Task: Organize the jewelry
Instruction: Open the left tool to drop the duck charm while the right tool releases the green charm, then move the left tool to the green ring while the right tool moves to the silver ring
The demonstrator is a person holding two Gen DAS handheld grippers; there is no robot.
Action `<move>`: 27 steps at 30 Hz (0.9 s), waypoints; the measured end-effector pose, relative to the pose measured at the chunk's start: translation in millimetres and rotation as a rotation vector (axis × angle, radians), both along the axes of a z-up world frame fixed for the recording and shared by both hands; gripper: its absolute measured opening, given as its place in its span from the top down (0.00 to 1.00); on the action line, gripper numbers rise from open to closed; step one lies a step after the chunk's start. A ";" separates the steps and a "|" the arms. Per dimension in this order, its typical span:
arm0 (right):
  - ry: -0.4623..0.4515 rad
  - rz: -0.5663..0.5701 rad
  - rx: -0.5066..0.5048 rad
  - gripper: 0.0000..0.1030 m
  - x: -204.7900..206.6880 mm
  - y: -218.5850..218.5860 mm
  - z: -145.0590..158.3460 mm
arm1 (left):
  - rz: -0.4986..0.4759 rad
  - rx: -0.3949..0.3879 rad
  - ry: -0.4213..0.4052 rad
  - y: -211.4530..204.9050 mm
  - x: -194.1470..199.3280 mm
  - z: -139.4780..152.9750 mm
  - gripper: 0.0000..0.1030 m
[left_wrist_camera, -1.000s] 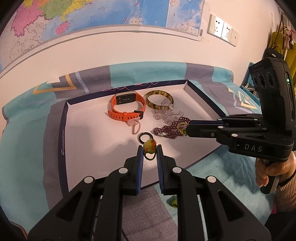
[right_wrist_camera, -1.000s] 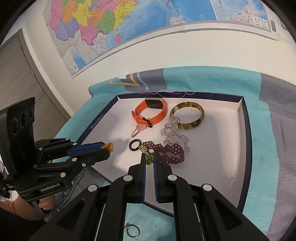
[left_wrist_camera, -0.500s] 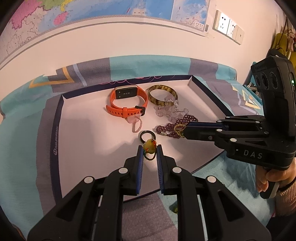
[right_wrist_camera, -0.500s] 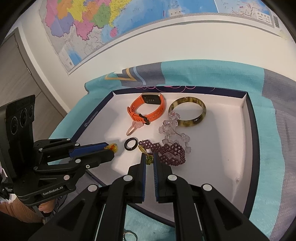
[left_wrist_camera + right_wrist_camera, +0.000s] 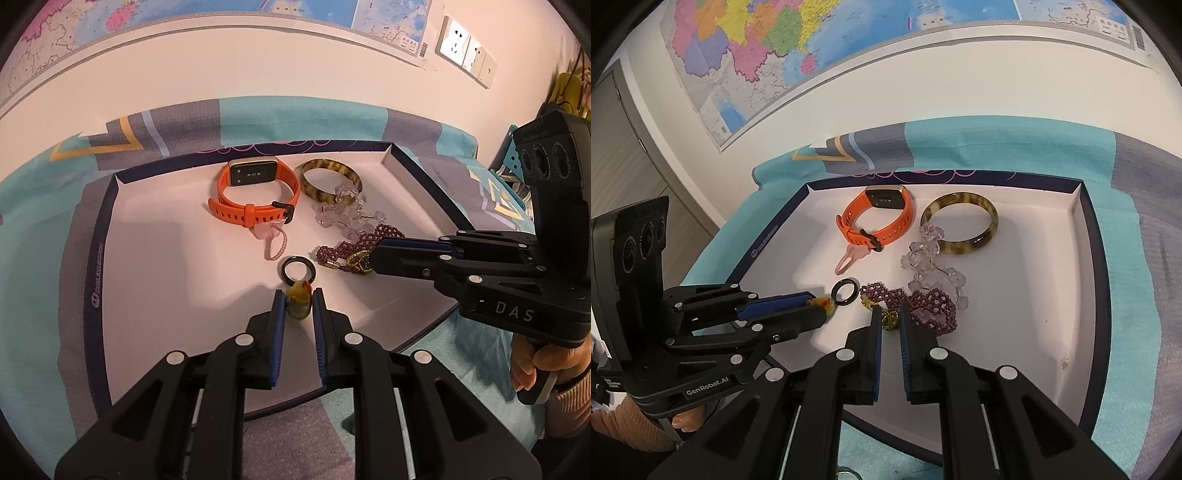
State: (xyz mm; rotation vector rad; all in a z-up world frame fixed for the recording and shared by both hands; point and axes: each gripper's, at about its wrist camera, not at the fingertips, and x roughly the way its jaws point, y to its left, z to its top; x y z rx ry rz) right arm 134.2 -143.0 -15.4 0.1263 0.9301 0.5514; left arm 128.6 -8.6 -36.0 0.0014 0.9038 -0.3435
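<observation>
A white tray point(image 5: 155, 266) with a dark blue rim holds an orange watch point(image 5: 255, 192), a tortoiseshell bangle point(image 5: 328, 177), a clear crystal bracelet point(image 5: 347, 214), a purple beaded bracelet point(image 5: 351, 251), a pink charm point(image 5: 273, 240) and a black ring point(image 5: 298, 268). My left gripper point(image 5: 298, 301) is shut on a yellow-orange pendant point(image 5: 298, 301) low over the tray, just in front of the black ring. My right gripper point(image 5: 888, 318) is shut on a gold-green piece point(image 5: 888, 318) beside the purple bracelet point(image 5: 931, 306). The left gripper also shows in the right wrist view point(image 5: 822, 306).
The tray point(image 5: 1034, 295) lies on a teal and grey patterned cloth point(image 5: 997, 147) against a white wall with a map. A small ring point(image 5: 846, 472) lies on the cloth in front of the tray. Wall sockets point(image 5: 465, 51) are at the upper right.
Both grippers have moved forward and lower over the tray, each still holding its piece. The left pendant is now close to the black ring.
</observation>
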 end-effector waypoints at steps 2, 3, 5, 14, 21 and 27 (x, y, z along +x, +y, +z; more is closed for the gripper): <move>-0.004 -0.008 0.001 0.91 -0.6 -0.9 0.6 | 0.006 -0.002 -0.002 1.2 0.3 0.3 0.85; -0.008 -0.011 0.000 0.90 -0.8 -1.4 1.0 | 0.008 -0.006 -0.002 2.0 0.5 0.6 0.85; -0.013 -0.019 0.004 0.89 -1.6 -3.3 1.9 | 0.016 -0.010 -0.006 3.7 0.0 1.5 0.80; -0.030 -0.035 0.014 0.87 -7.8 -10.8 6.7 | 0.034 -0.014 -0.053 13.2 -13.4 14.4 0.65; -0.070 -0.025 0.026 0.74 -28.1 -19.6 19.8 | 0.003 -0.010 -0.116 20.3 -44.3 29.0 0.60; -0.087 0.004 0.023 0.67 -59.5 -25.0 23.7 | -0.061 -0.002 -0.138 19.1 -76.6 30.2 0.59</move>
